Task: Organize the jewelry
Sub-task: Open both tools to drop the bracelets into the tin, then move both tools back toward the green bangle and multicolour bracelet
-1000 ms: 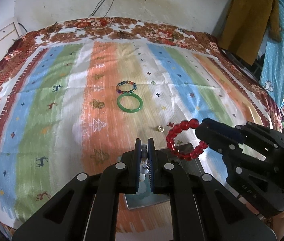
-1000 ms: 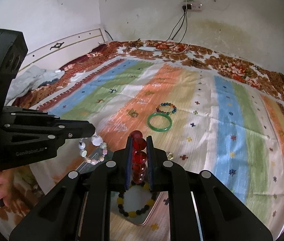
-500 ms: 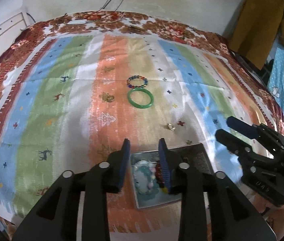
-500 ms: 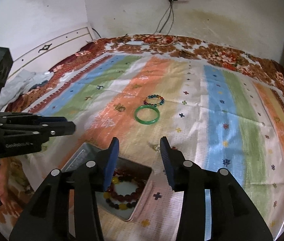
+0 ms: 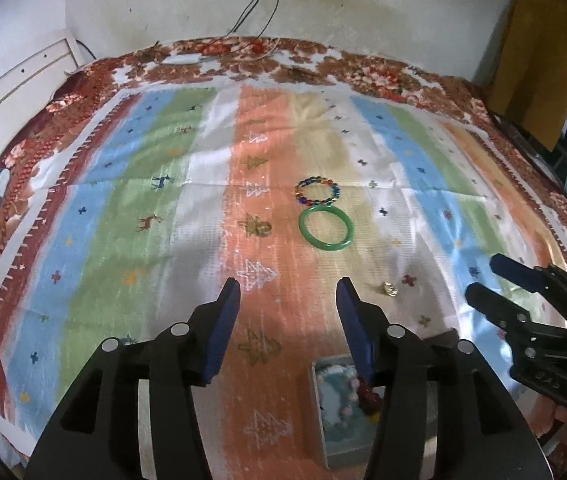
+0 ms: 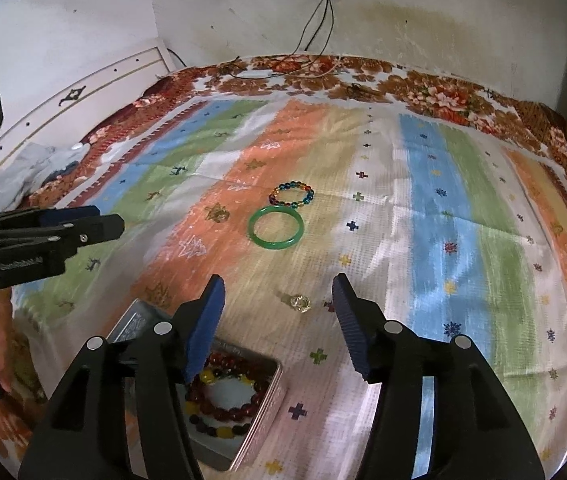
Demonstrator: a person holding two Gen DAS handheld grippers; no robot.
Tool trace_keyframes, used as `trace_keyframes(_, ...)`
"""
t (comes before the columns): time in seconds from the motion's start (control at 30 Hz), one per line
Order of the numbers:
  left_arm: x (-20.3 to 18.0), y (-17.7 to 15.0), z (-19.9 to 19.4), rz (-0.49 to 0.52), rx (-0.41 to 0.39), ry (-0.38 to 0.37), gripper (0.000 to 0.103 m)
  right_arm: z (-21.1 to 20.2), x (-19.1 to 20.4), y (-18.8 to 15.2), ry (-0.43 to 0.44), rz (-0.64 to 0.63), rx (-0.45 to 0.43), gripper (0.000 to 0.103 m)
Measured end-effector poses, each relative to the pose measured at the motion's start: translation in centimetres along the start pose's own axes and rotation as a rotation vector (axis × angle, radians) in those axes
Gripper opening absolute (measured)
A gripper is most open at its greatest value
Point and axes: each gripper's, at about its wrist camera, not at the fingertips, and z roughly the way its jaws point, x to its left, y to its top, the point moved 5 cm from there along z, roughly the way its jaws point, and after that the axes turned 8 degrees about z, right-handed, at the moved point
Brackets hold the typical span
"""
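Left wrist view: the left gripper (image 5: pixel 287 294) has its 2 jaws spread wide, holding nothing, above the striped bedspread (image 5: pixel 115 216). Below its right finger, near the bedspread's near edge, sits the metal tin (image 5: pixel 339 436) with a pale bead bracelet (image 5: pixel 341 400) and red beads inside. The green bangle (image 5: pixel 325 227) and the multicolored bead bracelet (image 5: pixel 317 191) lie touching near the middle; a small gold ring (image 5: pixel 390 289) lies apart, closer in. The right gripper (image 5: pixel 491 284) shows at the right, jaws parted, empty.

Right wrist view: the right gripper (image 6: pixel 279 296) is released wide, gripping nothing, the ring (image 6: pixel 300 302) on the cloth between its fingers. The tin (image 6: pixel 267 396) holds a red bead bracelet (image 6: pixel 231 400) and a yellow-and-dark one (image 6: pixel 219 428).
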Motion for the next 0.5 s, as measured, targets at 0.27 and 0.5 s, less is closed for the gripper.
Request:
trace_keyframes(0.27, 1.4, 1.7, 2.9, -0.002, 0.052, 0.02, 0.054, 2.3, -1.0, 0.9, -0.006, 0.03, 0.034, 0.057)
trace_keyframes(0.5, 2.2, 2.7, 4.6, -0.027, 0.085, -0.001, 0.055, 3.4, -1.6, 1.2, -0.009, 0.039, 0.062, 0.058)
